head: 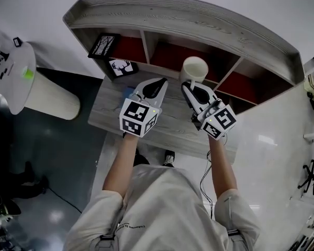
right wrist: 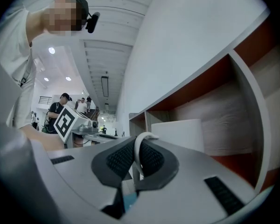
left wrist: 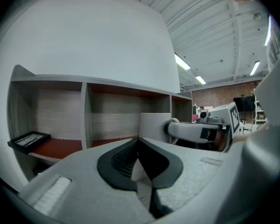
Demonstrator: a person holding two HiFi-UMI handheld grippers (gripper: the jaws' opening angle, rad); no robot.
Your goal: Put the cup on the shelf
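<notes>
A cream cup point(head: 193, 68) stands upright at the front of the wooden shelf point(head: 199, 19), before the middle compartment with the red floor. My right gripper point(head: 190, 89) is shut on the cup's handle point(right wrist: 139, 149), and the cup's body point(right wrist: 181, 134) shows just beyond the jaws. My left gripper point(head: 158, 83) sits to the left of the cup over the grey desk point(head: 167, 124). Its jaws are shut with nothing between them point(left wrist: 139, 158). From the left gripper view the cup point(left wrist: 154, 125) and the right gripper point(left wrist: 200, 130) appear to the right.
A black picture frame point(head: 103, 45) leans in the shelf's left compartment, with a deer card point(head: 121, 67) in front of it. A small blue object point(head: 127, 93) lies on the desk by the left gripper. A white round stand point(head: 21, 72) is at far left.
</notes>
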